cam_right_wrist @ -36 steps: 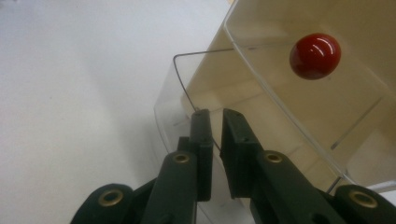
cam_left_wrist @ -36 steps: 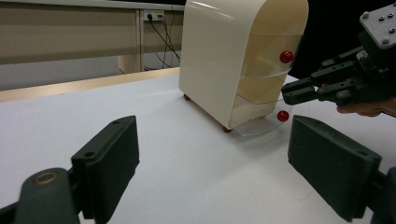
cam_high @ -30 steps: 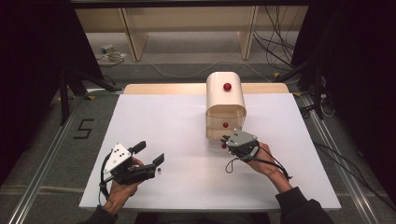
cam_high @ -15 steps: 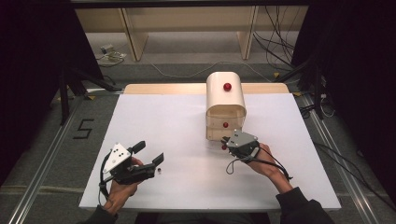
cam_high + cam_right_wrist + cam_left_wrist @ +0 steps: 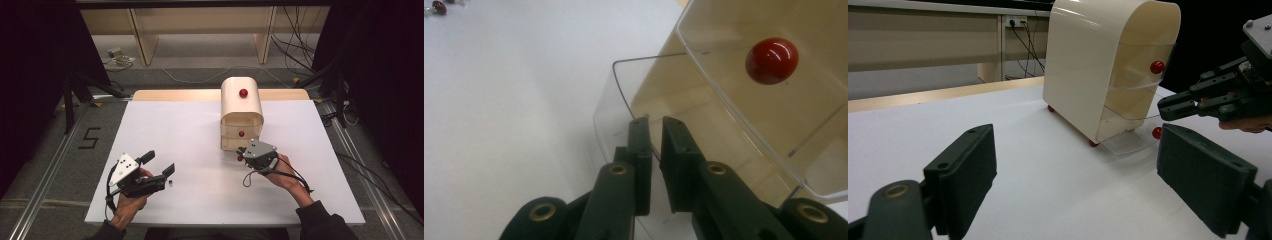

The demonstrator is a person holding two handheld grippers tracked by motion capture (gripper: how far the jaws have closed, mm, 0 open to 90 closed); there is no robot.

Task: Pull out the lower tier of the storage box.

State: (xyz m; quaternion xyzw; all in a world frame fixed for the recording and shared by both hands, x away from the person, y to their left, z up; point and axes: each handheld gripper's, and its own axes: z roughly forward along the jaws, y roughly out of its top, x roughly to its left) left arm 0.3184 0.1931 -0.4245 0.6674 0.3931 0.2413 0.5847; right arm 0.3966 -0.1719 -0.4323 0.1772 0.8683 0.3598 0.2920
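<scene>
Step in hand: I judge that I am drawing the bottom drawer (image 5: pixel 664 100) out of the cream cabinet (image 5: pixel 242 107); in the right gripper view its clear front already stands out past the drawer above it.

Right gripper (image 5: pixel 243 154): my jaws are pressed nearly together, and in the right gripper view they pinch the thin clear front wall of the bottom drawer at its top edge. The lower red knob (image 5: pixel 1157 132) sits just beside and below my jaw tips in the left gripper view.

Left gripper (image 5: pixel 161 164): my jaws stand spread wide with nothing between them, resting low over the white table top (image 5: pixel 190 135), well apart from the cabinet.

Where the drawer lies: in the high view the cabinet stands at about 12 o'clock from my right gripper, the drawer front touching my jaws; from my left gripper it lies at about 2 o'clock.

Other things: a small dark bead (image 5: pixel 170 182) lies on the table just beside my left gripper, at about 5 o'clock from its tips. The upper drawer's red knob (image 5: pixel 772 60) is at about 2 o'clock from my right jaws.

Next move: as I judge it, a straight, level pull toward 6 o'clock, keeping the pinch firm, since the clear wall is thin and slick and the light cabinet could slide along.
</scene>
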